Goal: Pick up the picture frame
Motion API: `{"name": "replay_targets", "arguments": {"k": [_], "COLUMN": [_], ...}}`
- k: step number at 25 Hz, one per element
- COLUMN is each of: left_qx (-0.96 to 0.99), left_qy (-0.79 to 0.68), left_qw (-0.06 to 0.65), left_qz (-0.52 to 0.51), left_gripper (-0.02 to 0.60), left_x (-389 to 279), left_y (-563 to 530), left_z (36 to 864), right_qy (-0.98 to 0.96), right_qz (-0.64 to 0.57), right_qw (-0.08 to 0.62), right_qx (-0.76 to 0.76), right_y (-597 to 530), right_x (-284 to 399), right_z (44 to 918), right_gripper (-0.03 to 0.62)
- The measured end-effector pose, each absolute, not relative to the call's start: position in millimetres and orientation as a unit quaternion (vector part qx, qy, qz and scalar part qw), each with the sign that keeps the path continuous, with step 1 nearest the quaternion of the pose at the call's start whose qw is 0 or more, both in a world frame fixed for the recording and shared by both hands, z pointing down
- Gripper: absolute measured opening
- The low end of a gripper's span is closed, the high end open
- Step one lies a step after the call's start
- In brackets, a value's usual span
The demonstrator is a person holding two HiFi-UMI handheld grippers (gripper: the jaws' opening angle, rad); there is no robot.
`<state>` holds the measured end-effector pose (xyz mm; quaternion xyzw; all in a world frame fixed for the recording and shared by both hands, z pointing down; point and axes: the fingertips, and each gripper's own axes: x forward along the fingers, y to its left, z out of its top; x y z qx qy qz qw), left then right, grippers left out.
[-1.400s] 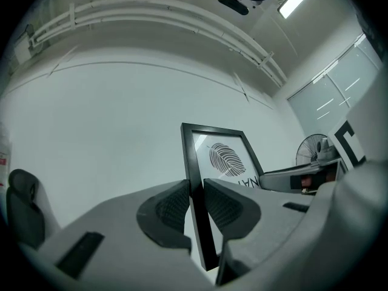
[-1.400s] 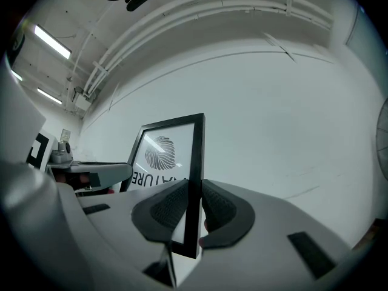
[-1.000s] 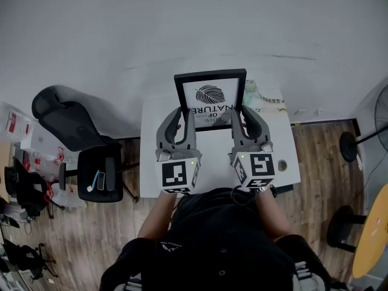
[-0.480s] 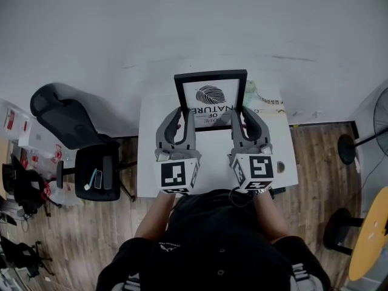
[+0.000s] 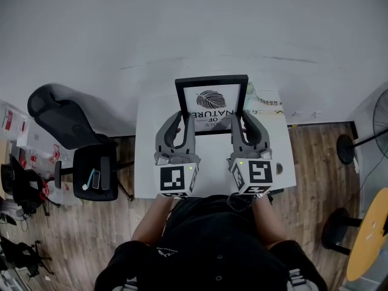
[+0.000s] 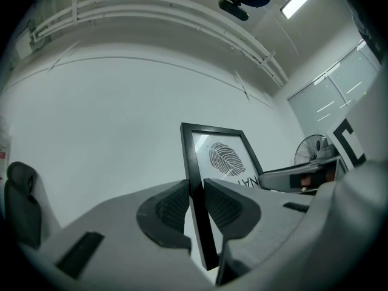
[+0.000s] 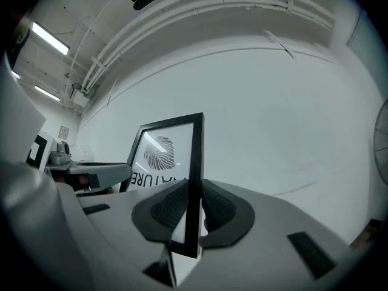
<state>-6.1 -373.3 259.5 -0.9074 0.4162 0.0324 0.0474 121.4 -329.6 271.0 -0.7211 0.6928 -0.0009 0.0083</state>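
Nearest the person, the left tongs [image 6: 195, 194] are clamped on the left rail of the picture frame [image 5: 211, 102] and the right tongs [image 7: 193, 206] on its right rail, pads pressing the black moulding from both sides. The frame stands upright between them, apparently lifted clear of the white counter [image 5: 212, 162], with the wall [image 5: 182, 29] beyond. To carry this through well, both hands should rise together at even pressure, so the frame neither twists nor slips. Against the earlier picture, grip and pose look unchanged; only the view has drifted slightly.
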Motion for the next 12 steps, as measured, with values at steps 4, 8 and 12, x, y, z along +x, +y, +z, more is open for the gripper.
{"name": "replay_targets", "arguments": {"k": [4,8,12], "left_qx": [-0.906,-0.907,-0.908], "left_qy": [0.420,0.417,0.416], "left_qw": [0.045,0.044,0.040], "left_qz": [0.035,0.034,0.031], "left_gripper": [0.077,0.077,0.077], "left_x": [-5.2,-3.9,-2.4], "left_y": [-374.3,-376.8,-380.8], "left_z": [262.7,263.5,269.0], "right_qy": [0.688,0.686,0.685], "right_qz": [-0.006,-0.008,-0.012], "right_qw": [0.012,0.011,0.006], "right_qx": [-0.725,-0.727,-0.728], "right_y": [-330.1,-331.7,-335.4], "right_x": [123.2,124.0,125.6], "right_z": [274.1,275.2,280.5], "right_gripper": [0.066,0.066,0.066]}}
